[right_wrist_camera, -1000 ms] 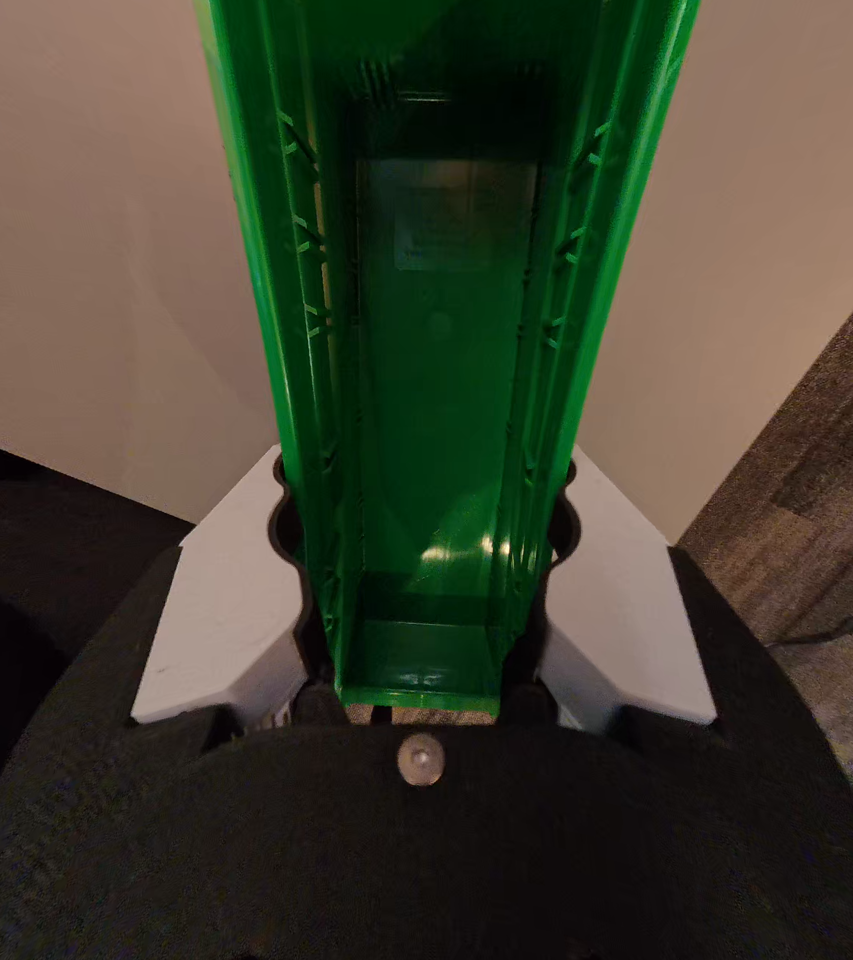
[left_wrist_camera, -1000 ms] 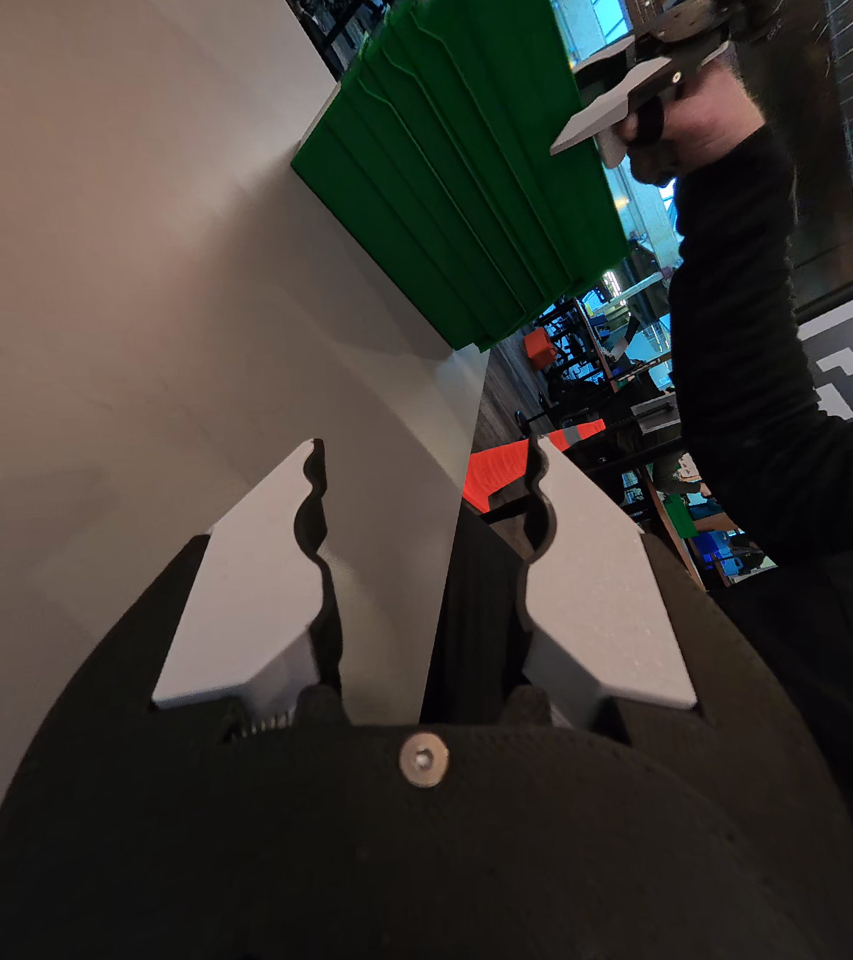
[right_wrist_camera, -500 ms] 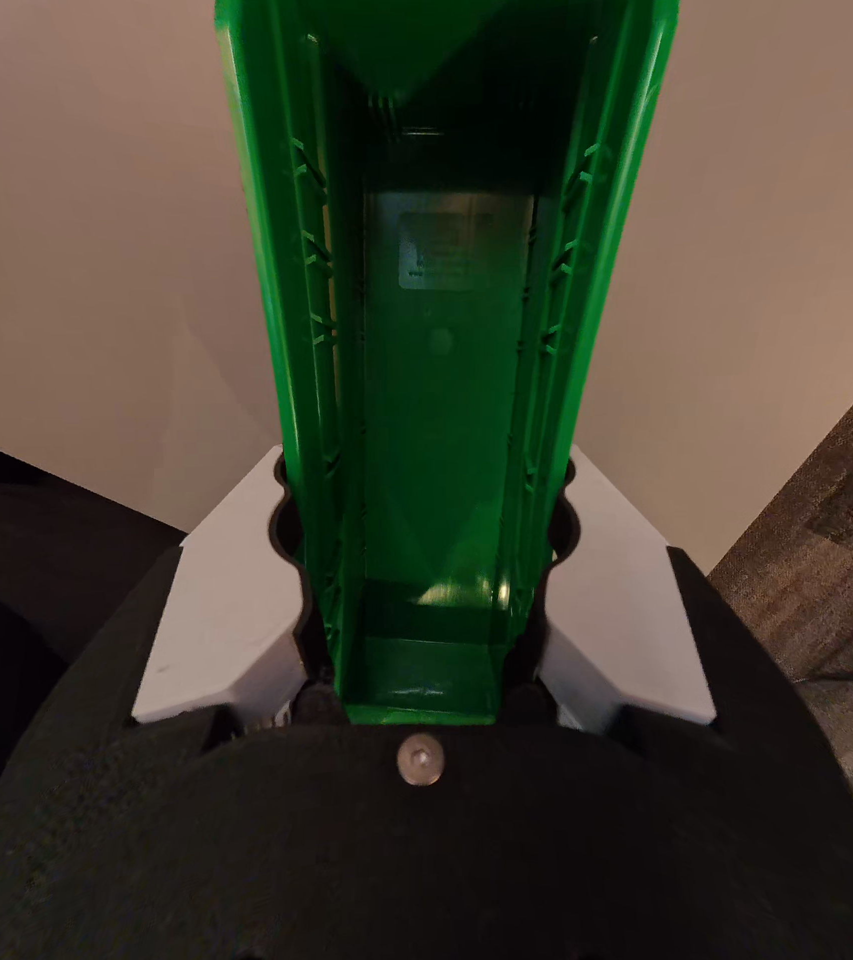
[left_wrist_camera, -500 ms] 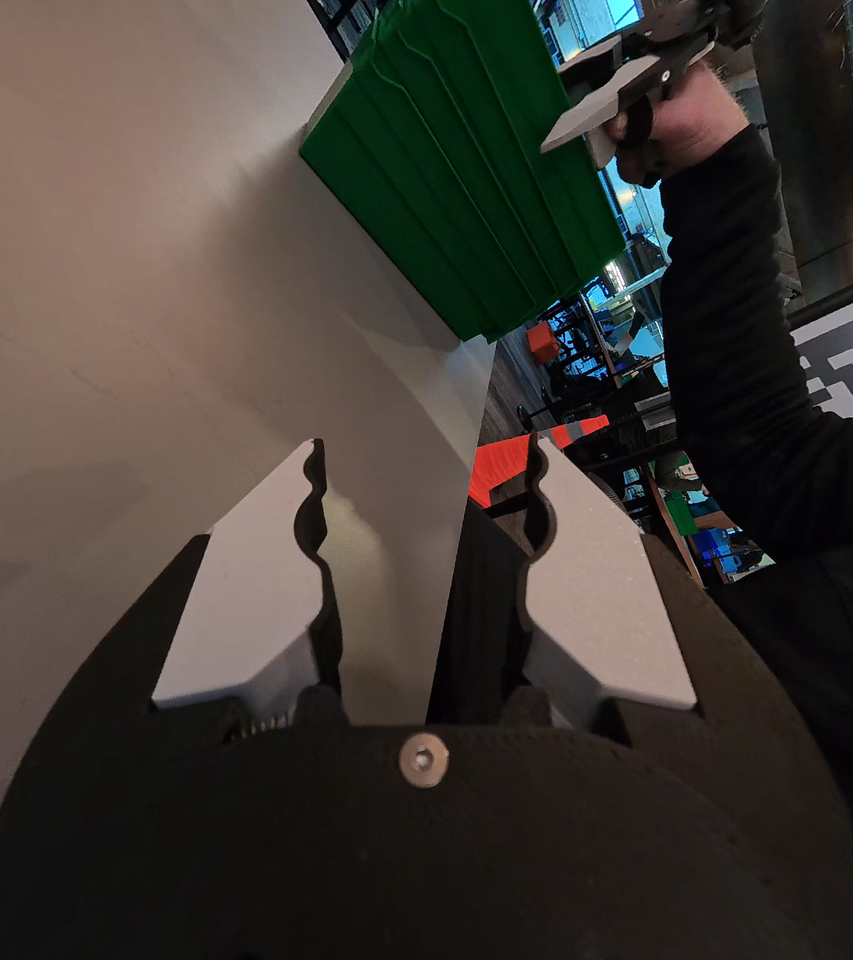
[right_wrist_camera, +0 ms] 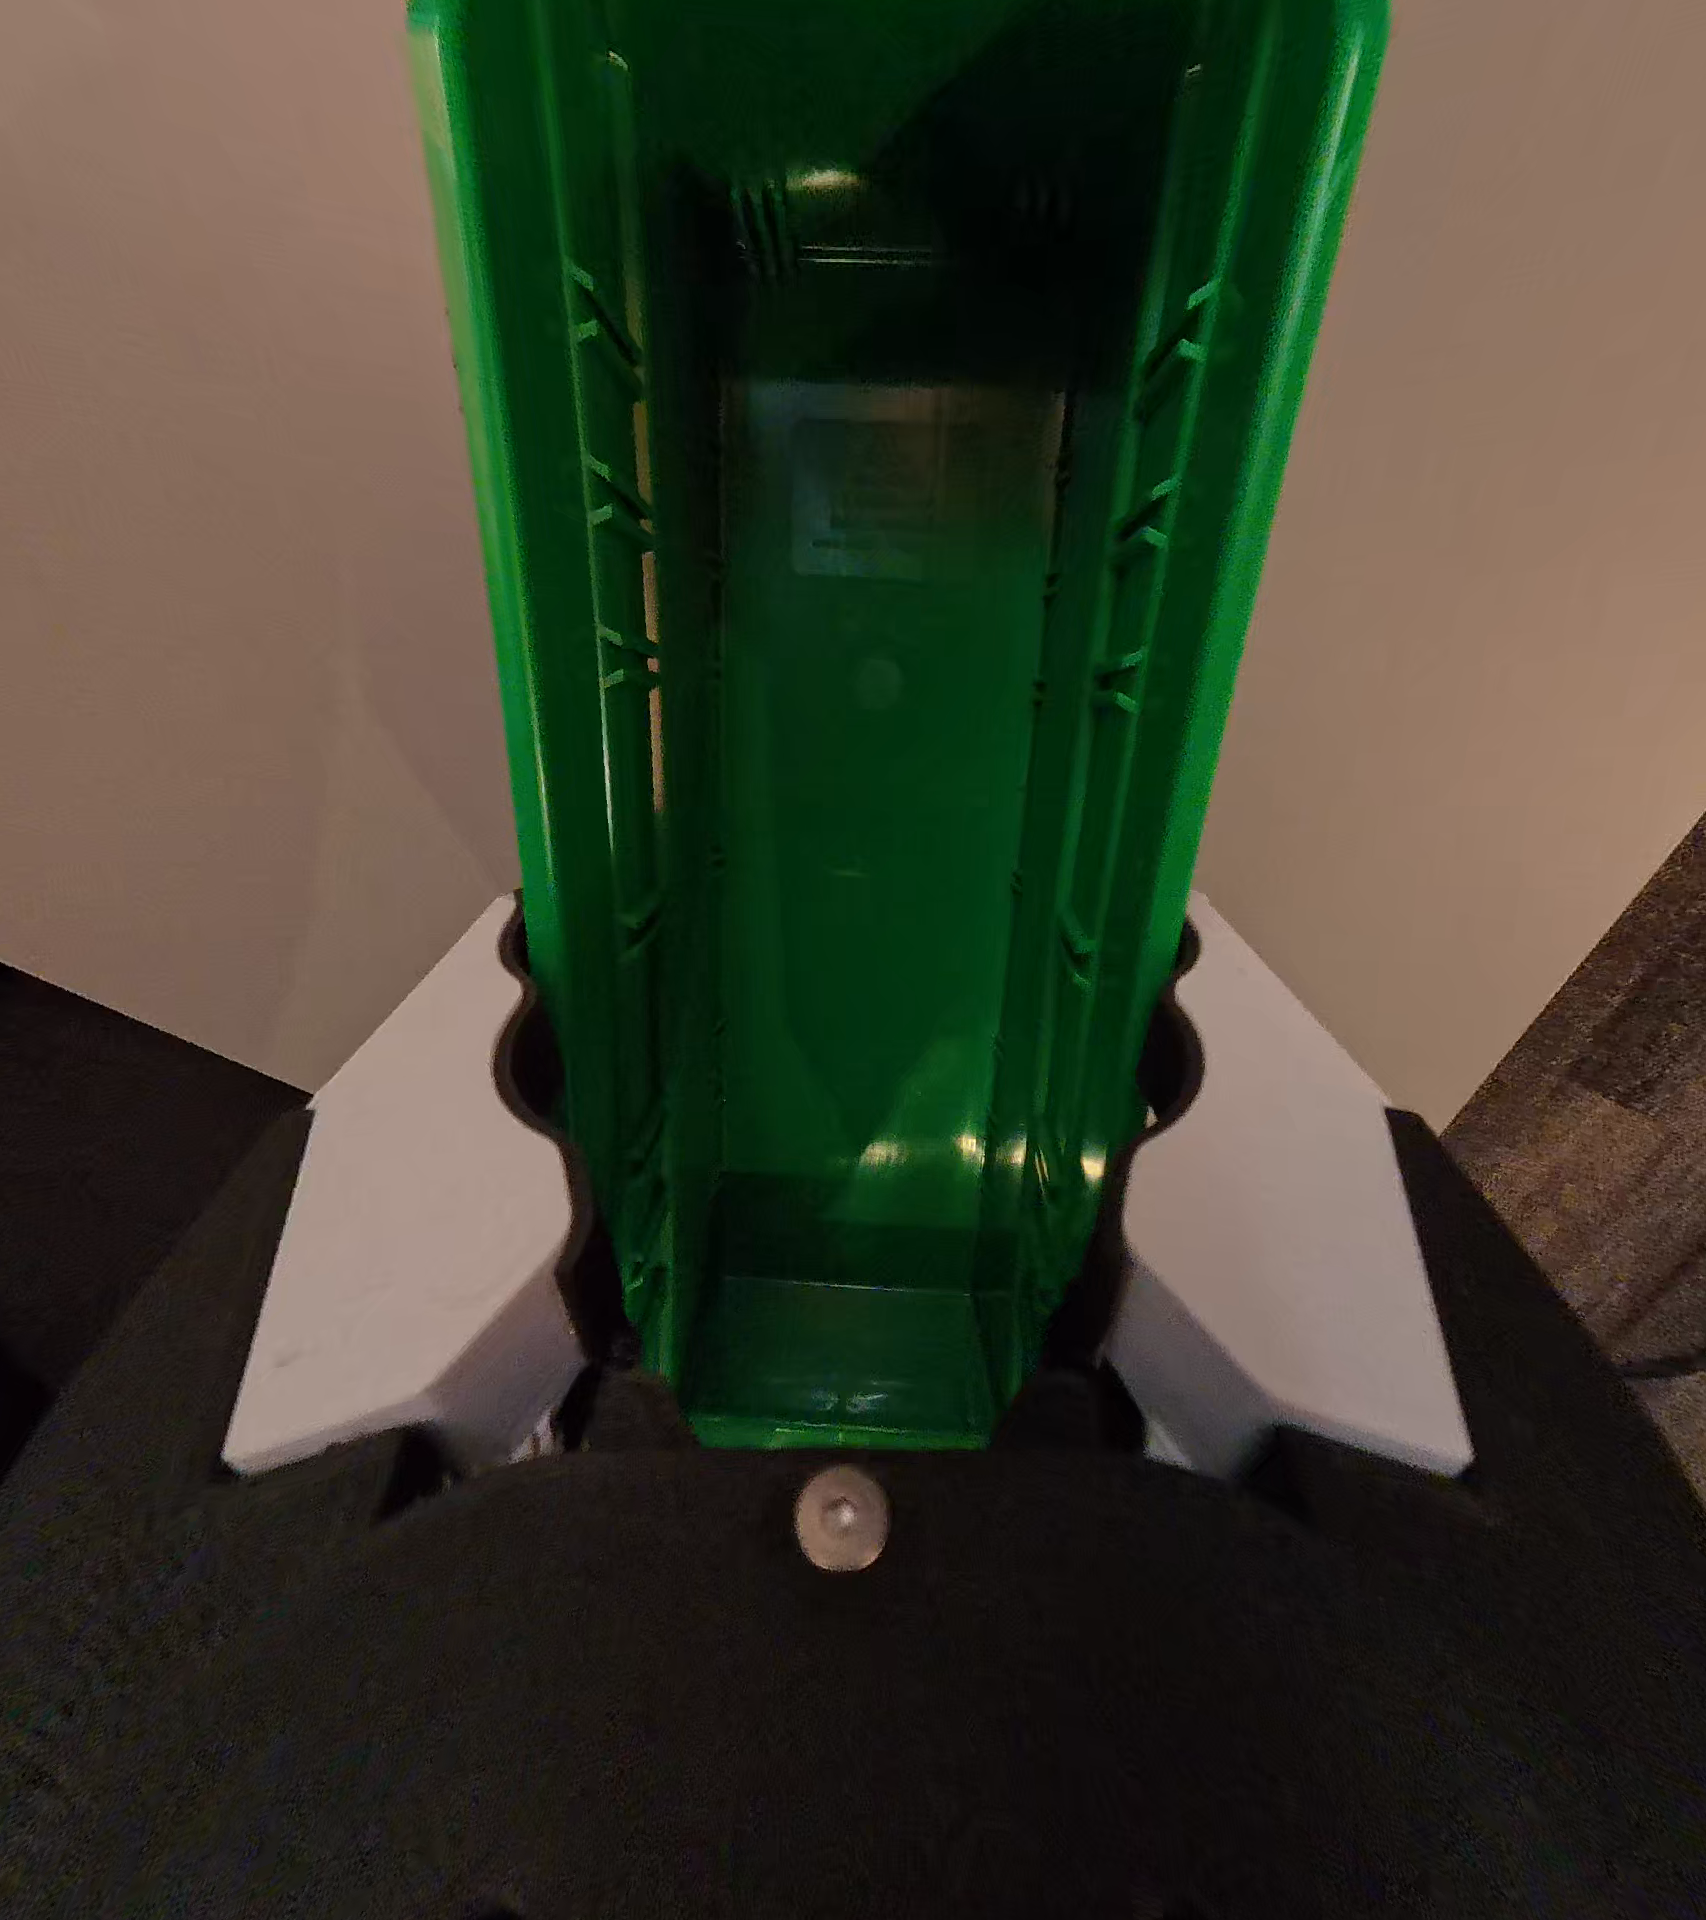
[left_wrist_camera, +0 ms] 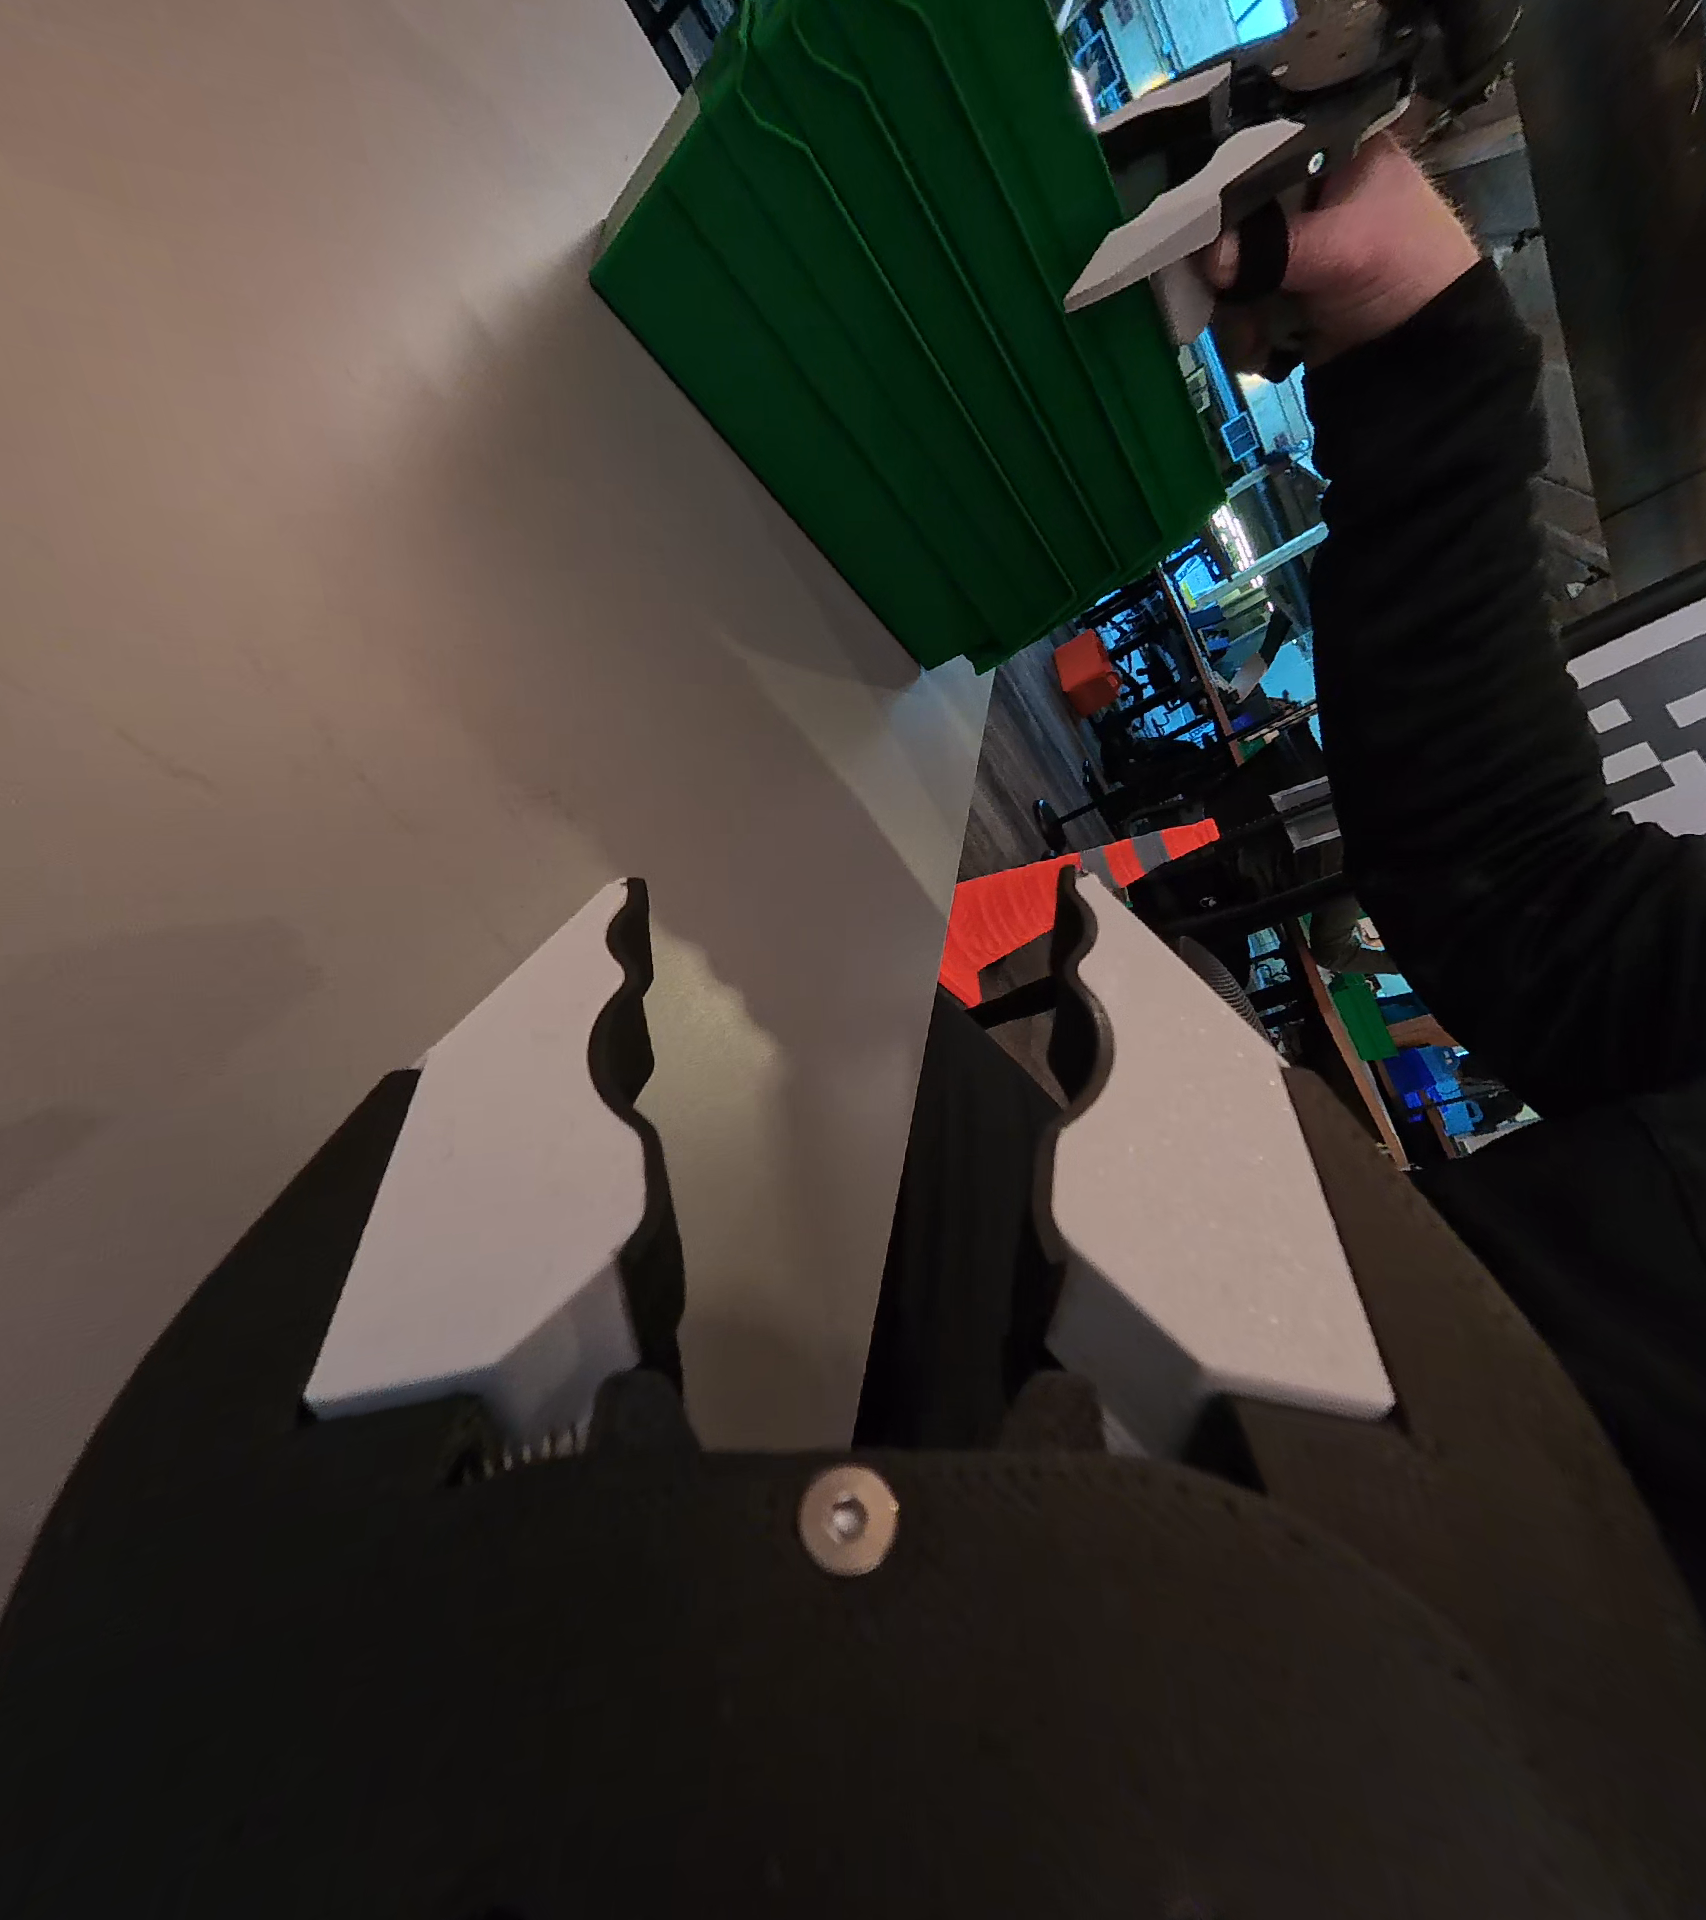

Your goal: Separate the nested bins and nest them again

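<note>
Closest in, our right gripper has its jaws clamped on the end of the green bins, which stand nested on the white table. Our left gripper hangs near the table edge, jaws apart, holding nothing. Farther off, the stack (several shells, we judge) sits close to that edge; a skewed pull could drag it off.

In our right wrist view the green bin sits a little farther from the camera than a second ago, more of its floor showing and the grey carpet creeping lower; in our left wrist view the right gripper and nested bins slide slightly right
</note>
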